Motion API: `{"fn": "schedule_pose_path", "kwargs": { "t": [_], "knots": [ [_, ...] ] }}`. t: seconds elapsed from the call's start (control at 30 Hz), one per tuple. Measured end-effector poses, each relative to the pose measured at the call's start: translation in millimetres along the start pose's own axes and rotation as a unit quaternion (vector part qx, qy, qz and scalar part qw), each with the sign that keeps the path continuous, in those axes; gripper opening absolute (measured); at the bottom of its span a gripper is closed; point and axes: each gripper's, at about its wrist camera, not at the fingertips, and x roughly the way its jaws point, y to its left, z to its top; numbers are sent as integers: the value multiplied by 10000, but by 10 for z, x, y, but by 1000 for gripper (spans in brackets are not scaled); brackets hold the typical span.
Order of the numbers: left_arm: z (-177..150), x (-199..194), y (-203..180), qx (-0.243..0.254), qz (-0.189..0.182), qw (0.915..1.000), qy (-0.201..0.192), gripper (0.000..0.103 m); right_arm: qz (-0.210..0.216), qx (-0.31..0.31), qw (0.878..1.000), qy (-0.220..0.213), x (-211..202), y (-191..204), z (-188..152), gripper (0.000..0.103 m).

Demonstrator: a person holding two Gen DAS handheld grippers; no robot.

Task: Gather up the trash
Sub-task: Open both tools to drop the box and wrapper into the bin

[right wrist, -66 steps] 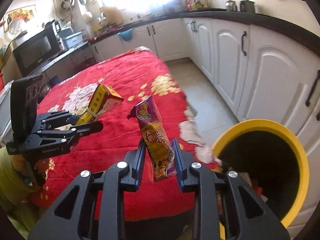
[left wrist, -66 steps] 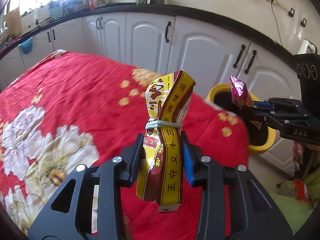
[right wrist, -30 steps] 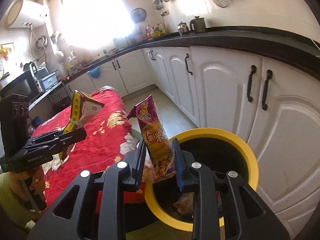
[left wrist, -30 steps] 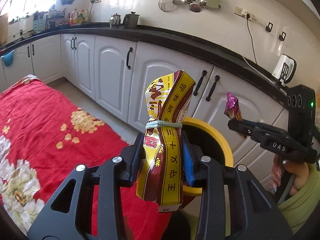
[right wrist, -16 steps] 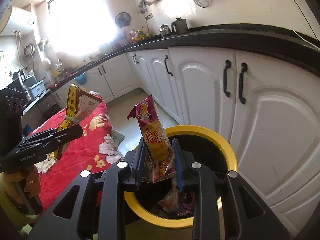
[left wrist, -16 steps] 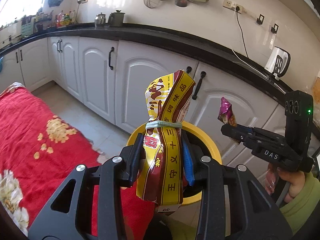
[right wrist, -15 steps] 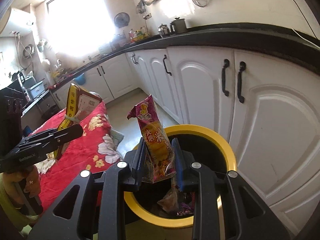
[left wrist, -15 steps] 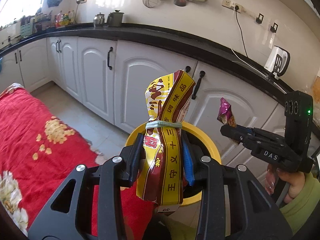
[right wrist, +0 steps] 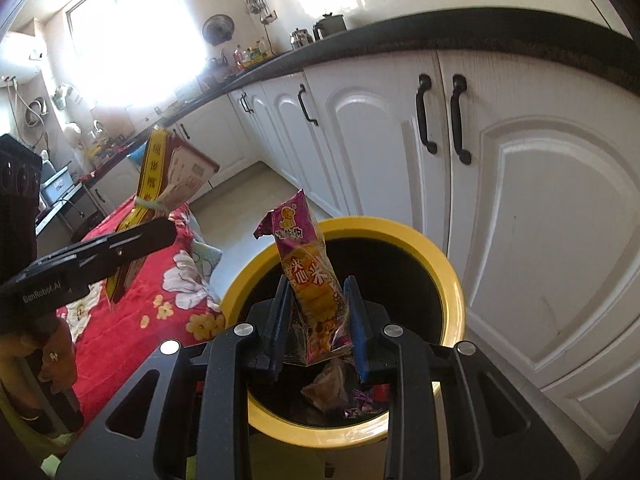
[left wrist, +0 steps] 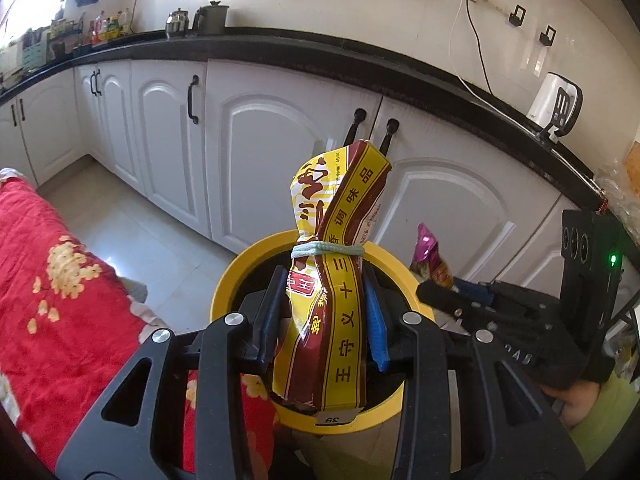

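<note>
Trash in both grippers, at the drop-off step: left gripper (left wrist: 326,316) has its jaws clamped on a yellow-and-brown seasoning packet (left wrist: 332,280) tied with a rubber band, right gripper (right wrist: 318,320) has its jaws clamped on a pink snack wrapper (right wrist: 310,276), both held upright above the open mouth of the yellow bin (right wrist: 448,280). Bin stands against the white cabinets (right wrist: 540,200), beside the red floral cloth (left wrist: 60,300), wrappers already at its bottom. Next move, by my reading: part the jaws over the opening, so neither piece catches the rim.

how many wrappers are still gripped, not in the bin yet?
2: yellow packet in the left gripper, purple wrapper in the right gripper. Both over the yellow bin.
</note>
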Motion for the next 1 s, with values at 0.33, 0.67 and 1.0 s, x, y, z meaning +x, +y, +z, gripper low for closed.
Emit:
{"fn": "schedule_pose_path", "kwargs": {
  "t": [0.33,0.67,1.0],
  "knots": [
    [40,275,4,-93,-45,9997,212,29,-44,-71,9996,260,261,8,-108,28],
    [48,472,98,-247,-49,9990,373,29,-195,-125,9989,404,391,32,-170,34],
    [77,459,191,-393,48,9985,375,61,-384,-37,9987,347,360,-56,-180,59]
  ]
}}
